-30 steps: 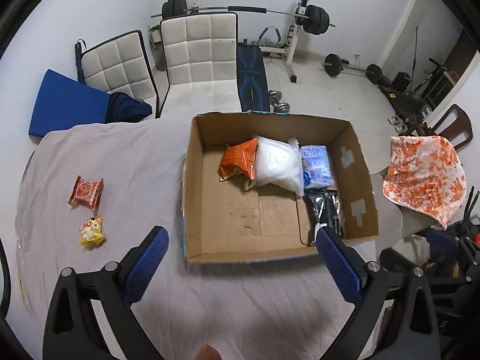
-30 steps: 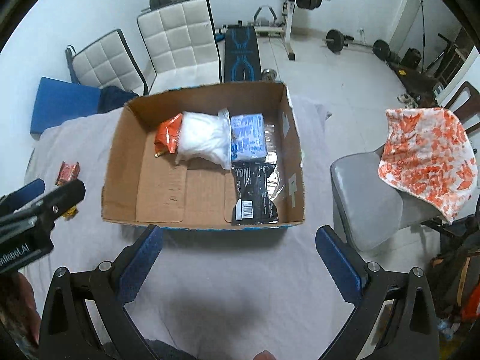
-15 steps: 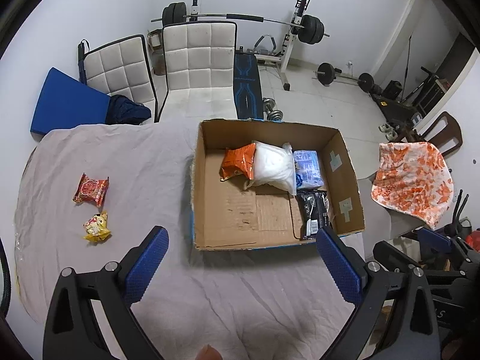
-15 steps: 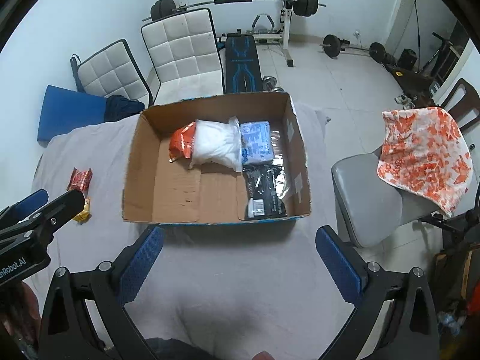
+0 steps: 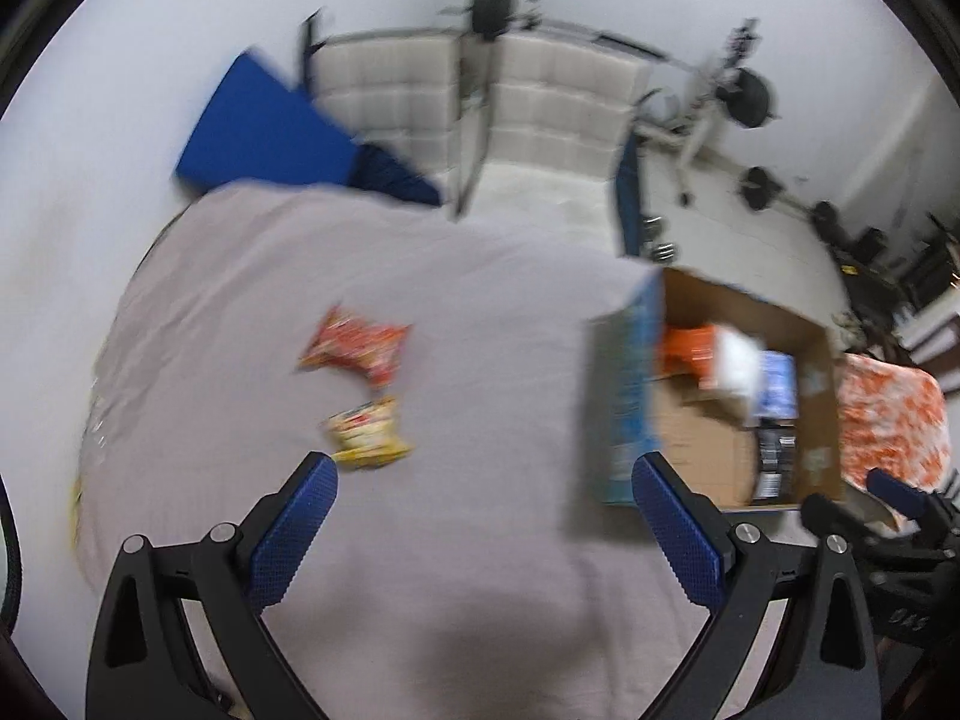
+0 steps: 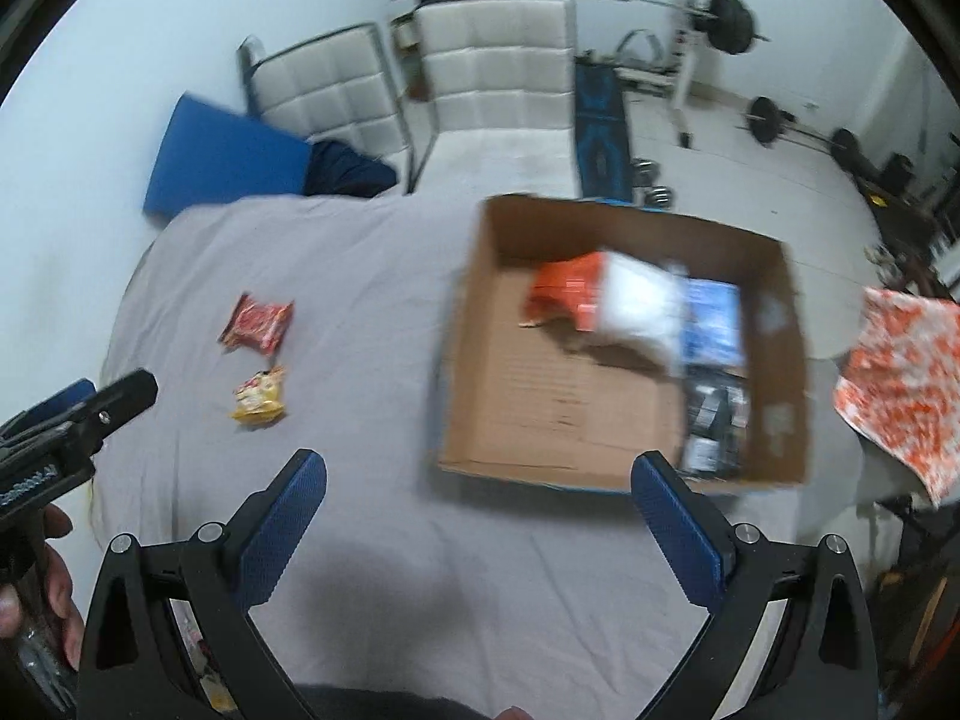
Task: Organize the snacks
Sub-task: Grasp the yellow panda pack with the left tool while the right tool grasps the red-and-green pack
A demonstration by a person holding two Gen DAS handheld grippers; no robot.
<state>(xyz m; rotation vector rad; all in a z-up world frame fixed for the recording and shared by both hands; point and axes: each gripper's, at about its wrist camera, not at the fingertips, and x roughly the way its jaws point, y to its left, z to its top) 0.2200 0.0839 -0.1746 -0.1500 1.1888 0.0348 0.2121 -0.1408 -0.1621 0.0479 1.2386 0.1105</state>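
The left gripper (image 5: pixel 483 495) has its jaws wide apart and empty. The yellow snack (image 5: pixel 369 433) lies on the tabletop (image 5: pixel 480 312) just ahead of its left jaw, far left of the box (image 5: pixel 624 396). The right gripper (image 6: pixel 479 495), also wide apart, is farther away.

No lettering can be read with certainty. Print on the red snack packet (image 6: pixel 257 324) and the yellow snack packet (image 6: pixel 259 399), left of the cardboard box (image 6: pixel 480 324), is blurred, as are white letters on the left hand-held gripper (image 6: pixel 78 414).
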